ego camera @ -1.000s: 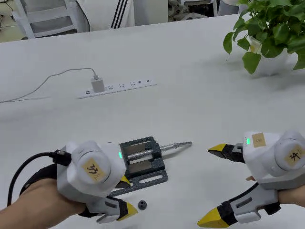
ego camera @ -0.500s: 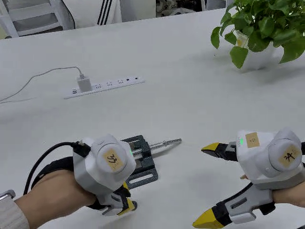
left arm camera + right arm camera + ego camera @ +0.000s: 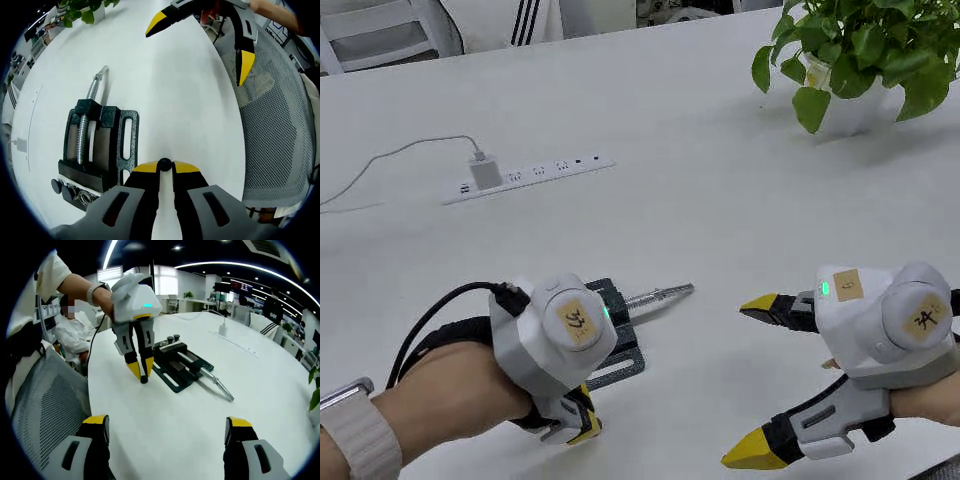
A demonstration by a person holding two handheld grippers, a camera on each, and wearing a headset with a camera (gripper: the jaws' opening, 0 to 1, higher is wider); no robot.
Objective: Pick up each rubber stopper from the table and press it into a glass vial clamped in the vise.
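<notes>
The left gripper has a tan sticker on its white top. A mark is drawn on it by hand in dark pen. It looks like one written sign, but it is too blurry to read.

The right gripper has two more. The big round sticker has a hand-drawn mark too, also too blurry to read. The small square sticker holds one little mark — maybe a number, I cannot tell which.

In the right gripper view, a dark sign hangs far back. It glows with red letters — too small to read.
</notes>
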